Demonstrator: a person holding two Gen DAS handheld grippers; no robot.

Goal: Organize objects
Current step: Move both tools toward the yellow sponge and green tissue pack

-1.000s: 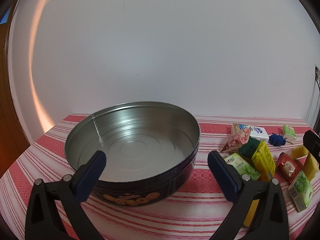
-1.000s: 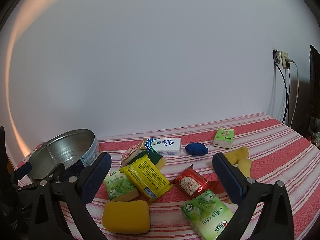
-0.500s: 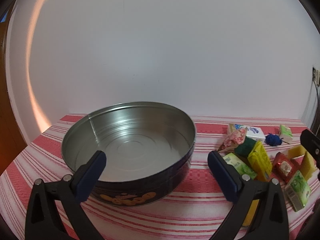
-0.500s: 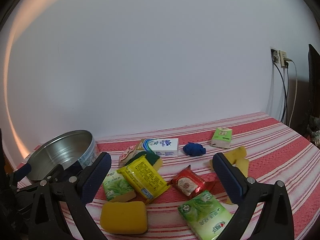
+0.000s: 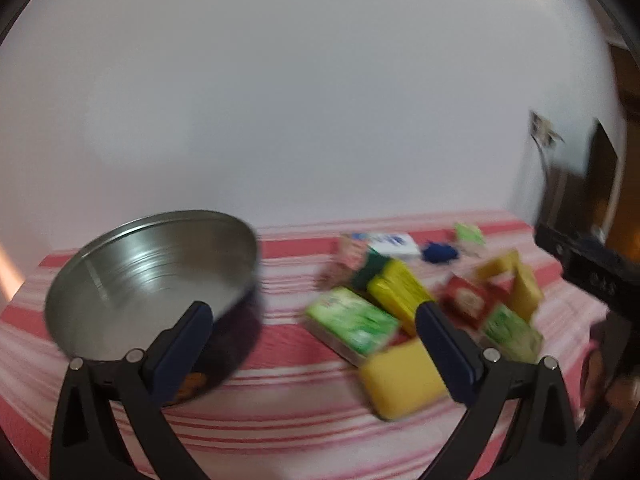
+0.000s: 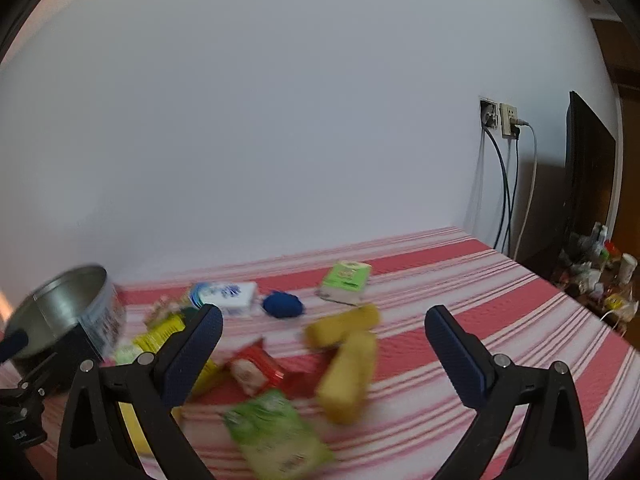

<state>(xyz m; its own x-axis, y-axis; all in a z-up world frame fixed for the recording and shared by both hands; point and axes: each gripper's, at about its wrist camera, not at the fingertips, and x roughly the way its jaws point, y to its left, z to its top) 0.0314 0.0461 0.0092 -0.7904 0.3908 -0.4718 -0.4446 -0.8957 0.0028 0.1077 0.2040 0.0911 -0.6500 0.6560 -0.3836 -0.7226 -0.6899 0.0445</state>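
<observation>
While both grippers gape, packets (image 6: 276, 436) (blurred) lie beside tin (image 5: 152, 280).

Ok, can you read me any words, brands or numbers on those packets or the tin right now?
None legible: both views are motion-blurred.
white box: blue print, unreadable.
green packet: markings smeared.
red packet: label blurred.
yellow packet: text blurred.
tin: side print unreadable.

tablecloth (image 6: 460, 280) red-white striped | tin (image 5: 152, 276) silver inside | sponge (image 5: 400, 380) yellow | ball (image 6: 282, 305) blue
</observation>
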